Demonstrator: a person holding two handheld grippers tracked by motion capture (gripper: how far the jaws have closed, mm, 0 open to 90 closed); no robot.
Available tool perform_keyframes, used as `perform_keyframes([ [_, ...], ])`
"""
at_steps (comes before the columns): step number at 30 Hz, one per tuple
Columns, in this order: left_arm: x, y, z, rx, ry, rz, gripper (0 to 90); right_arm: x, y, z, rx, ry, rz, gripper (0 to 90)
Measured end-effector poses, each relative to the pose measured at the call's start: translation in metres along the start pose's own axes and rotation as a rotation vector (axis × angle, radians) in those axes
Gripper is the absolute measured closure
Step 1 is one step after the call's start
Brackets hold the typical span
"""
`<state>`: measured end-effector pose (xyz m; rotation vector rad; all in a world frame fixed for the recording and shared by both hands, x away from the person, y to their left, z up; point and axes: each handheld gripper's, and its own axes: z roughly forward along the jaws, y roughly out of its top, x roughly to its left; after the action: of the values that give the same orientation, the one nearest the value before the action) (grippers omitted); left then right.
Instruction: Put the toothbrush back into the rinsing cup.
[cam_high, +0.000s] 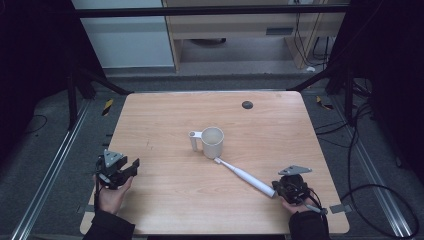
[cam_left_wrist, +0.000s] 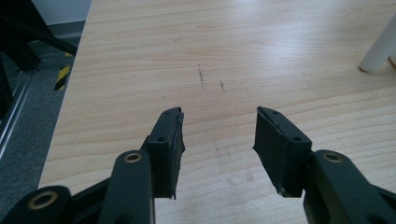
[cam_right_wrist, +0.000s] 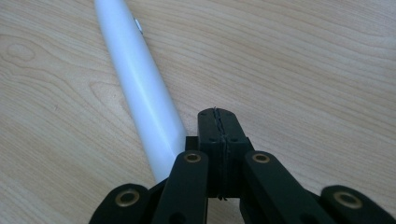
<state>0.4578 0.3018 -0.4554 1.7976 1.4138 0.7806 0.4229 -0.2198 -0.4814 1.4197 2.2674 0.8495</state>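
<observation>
Long white plastic electric toothbrush laid diagonally on light wooden table, brush tip touching base of white handled plastic cup. Handle end found just beside right gripper, outside its jaws; jaws pressed fully together, nothing gripped. Left gripper held partly open over bare wood, empty, well apart from toothbrush. Toothbrush end hidden under jaw linkage in right gripper view; cup cut off at frame edge in left gripper view.
</observation>
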Motion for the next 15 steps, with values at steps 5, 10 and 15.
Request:
perform_keyframes([
  [5, -0.0002, 0.0, 0.0, 0.0, -0.001, 0.0, 50.8, 0.0023, -0.0023, -0.0014, 0.004, 0.007, -0.006, 90.0],
  [10, -0.0002, 0.0, 0.0, 0.0, -0.001, 0.0, 50.8, 0.0061, -0.0046, -0.0025, 0.006, 0.018, -0.011, 90.0],
  [15, -0.0005, 0.0, 0.0001, 0.001, -0.002, 0.001, 50.8, 0.0096, -0.0075, -0.0051, -0.001, 0.029, -0.018, 90.0],
])
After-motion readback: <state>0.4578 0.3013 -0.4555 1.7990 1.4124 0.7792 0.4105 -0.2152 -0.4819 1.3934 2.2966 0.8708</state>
